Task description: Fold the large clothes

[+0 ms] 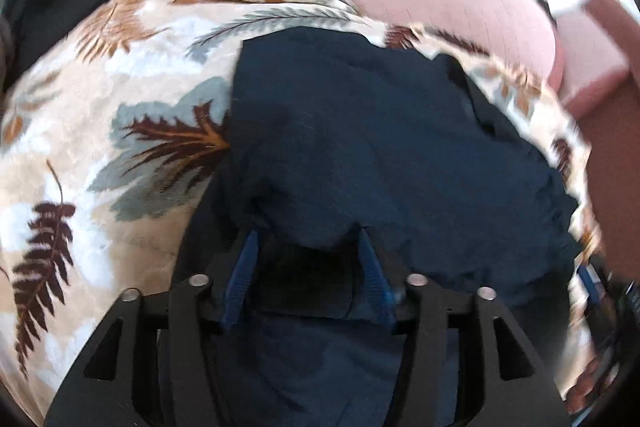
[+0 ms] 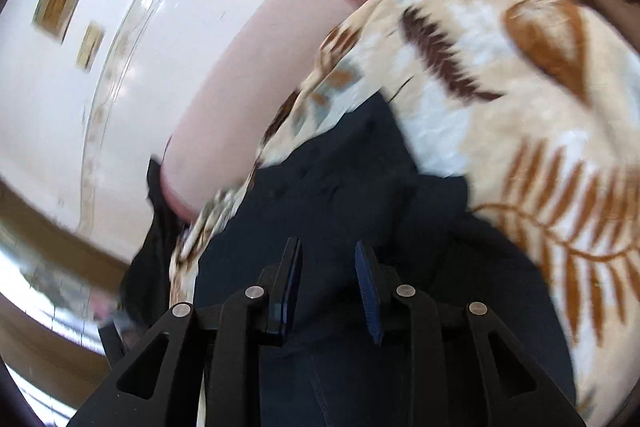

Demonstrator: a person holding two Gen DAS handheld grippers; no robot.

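- my left claw (image 1: 308, 239) stands released, blue pads apart; a fold of the dark navy garment (image 1: 360, 131) bulges just above the tips, filling the frame's middle, not pinched.
- my right claw (image 2: 328, 251) is partly spread, pads clear of cloth; the navy garment (image 2: 344, 187) lies under and ahead, at lower centre.
- the garment rests on a leaf-print blanket (image 1: 100, 115), which spreads to the left.

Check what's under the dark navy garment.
The dark navy garment lies on a cream fleece blanket with brown and grey fern-leaf print, which shows around its edges. What the blanket itself covers, and anything beneath the garment's middle, is hidden.
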